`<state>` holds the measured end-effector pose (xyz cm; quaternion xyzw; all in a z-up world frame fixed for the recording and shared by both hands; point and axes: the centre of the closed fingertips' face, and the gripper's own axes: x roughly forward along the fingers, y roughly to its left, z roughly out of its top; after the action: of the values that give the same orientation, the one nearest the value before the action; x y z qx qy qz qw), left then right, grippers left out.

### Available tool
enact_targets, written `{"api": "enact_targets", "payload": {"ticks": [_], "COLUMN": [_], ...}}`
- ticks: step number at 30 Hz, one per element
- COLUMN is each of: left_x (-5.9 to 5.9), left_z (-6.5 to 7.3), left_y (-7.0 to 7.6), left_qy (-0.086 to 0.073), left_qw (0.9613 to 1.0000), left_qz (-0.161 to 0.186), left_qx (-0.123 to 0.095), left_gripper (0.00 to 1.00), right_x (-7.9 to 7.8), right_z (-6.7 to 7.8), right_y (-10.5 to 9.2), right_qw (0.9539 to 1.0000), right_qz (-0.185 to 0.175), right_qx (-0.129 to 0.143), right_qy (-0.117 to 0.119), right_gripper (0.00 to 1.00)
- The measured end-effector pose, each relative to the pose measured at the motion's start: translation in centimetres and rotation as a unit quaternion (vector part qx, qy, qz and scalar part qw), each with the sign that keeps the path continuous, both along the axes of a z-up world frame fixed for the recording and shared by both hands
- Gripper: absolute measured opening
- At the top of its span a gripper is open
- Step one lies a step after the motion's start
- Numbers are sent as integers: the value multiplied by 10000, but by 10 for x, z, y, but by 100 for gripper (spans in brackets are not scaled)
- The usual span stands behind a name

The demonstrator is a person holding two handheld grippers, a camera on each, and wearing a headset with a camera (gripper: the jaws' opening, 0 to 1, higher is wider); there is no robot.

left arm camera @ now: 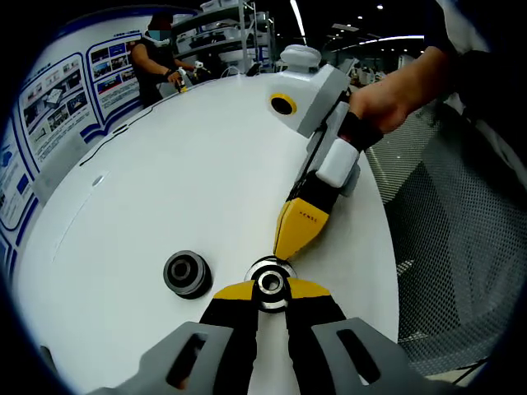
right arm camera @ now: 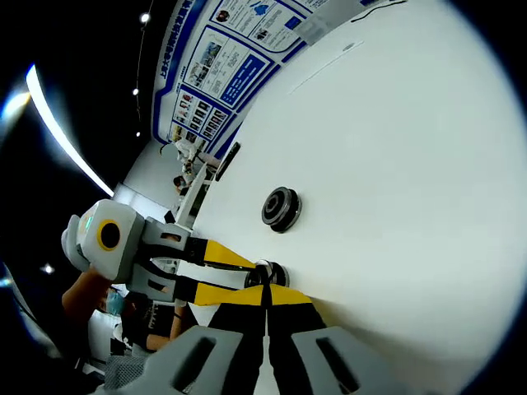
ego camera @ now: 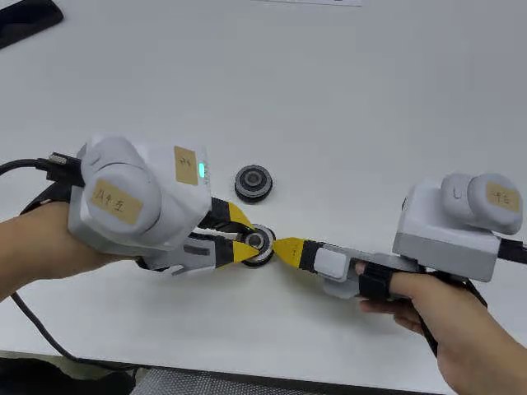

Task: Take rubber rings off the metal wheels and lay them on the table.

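Left gripper [ego camera: 246,237] jaws clamped on wheel [ego camera: 265,241]; right gripper [ego camera: 285,248] jaws together, touching its rim.

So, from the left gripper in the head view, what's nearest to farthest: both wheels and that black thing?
1. Held wheel, between the jaws of the left gripper.
2. Loose wheel, just beyond, on the table.
3. Black object, far top-left corner.

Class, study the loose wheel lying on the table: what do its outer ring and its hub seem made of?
On the loose wheel, the outer ring looks like matte black rubber: dull, no glints. The hub looks like metal: grey concentric rings, slight sheen.
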<state>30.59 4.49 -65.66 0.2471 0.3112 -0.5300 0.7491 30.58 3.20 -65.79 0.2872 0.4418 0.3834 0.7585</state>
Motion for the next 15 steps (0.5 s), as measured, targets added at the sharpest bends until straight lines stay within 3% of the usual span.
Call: {"api": "enact_targets", "payload": {"ticks": [15], "left_x": [0], "left_z": [0], "left_y": [1], "left_qy": [-11], "left_qw": [10000], "left_qz": [39], "left_qx": [-23], "left_gripper": [12], "right_x": [0], "right_z": [1], "right_y": [3], "right_qw": [9996], "right_qz": [103], "right_qx": [-193], "right_qy": [-185], "right_gripper": [0]}}
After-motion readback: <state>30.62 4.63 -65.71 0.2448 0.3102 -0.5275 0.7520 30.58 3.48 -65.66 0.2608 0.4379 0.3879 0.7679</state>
